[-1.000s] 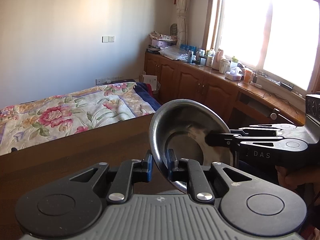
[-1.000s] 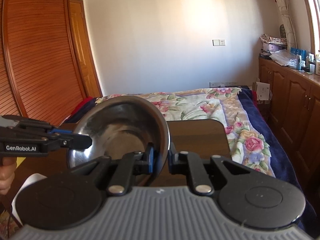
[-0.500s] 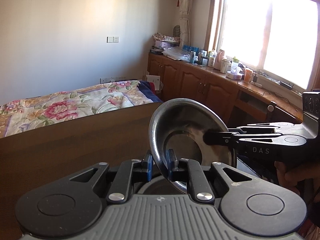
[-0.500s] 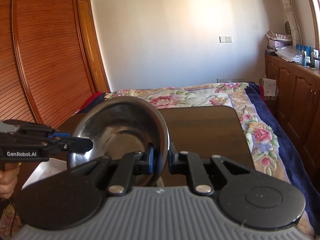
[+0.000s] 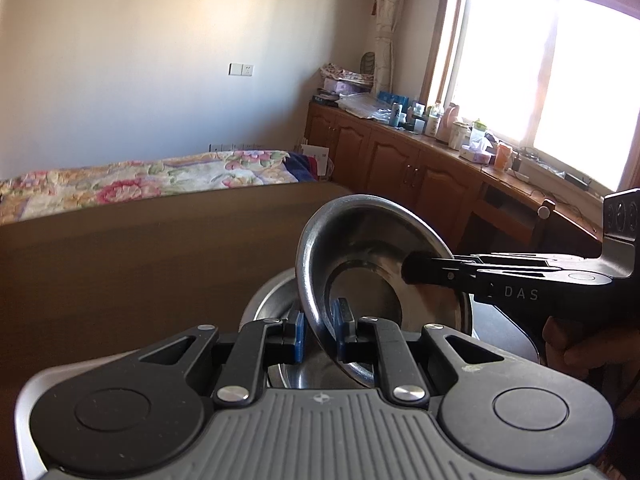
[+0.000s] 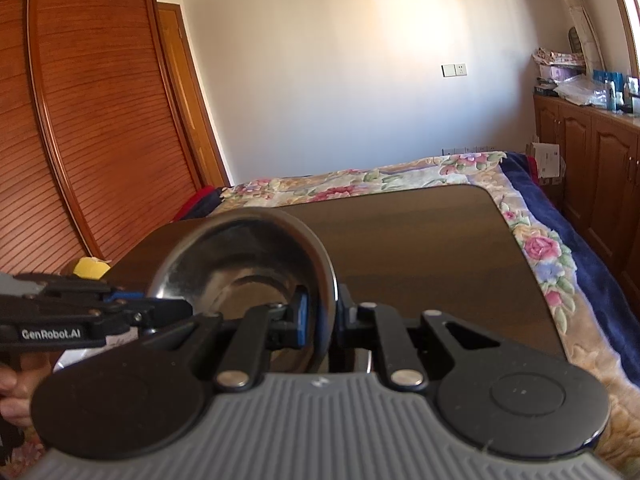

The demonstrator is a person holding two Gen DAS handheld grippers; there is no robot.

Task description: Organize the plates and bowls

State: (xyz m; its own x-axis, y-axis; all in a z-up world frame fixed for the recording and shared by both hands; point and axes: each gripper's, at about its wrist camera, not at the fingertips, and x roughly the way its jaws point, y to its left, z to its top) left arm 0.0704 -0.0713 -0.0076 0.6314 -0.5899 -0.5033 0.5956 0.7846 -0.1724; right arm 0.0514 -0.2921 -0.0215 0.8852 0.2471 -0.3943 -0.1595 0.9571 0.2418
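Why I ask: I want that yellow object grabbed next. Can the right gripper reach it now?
Probably not. The right gripper is shut on the rim of the steel bowl, and the left gripper, also gripping that bowl, lies between it and the yellow object.

A home bedroom: a floral-quilted bed point(image 6: 400, 184), a louvred wooden wardrobe point(image 6: 80, 140), cluttered window-side cabinets point(image 5: 400, 164).

The worktop point(image 6: 420, 248) is the landmark. Above its near edge a bowl point(image 5: 360, 264) stands tilted on its rim, with a second bowl point(image 5: 272, 300) on the worktop just beneath it. Behind the worktop lies the bed point(image 6: 360, 184). Right of the worktop runs a cabinet row point(image 5: 420, 172); left of it stands a wardrobe point(image 6: 80, 128).
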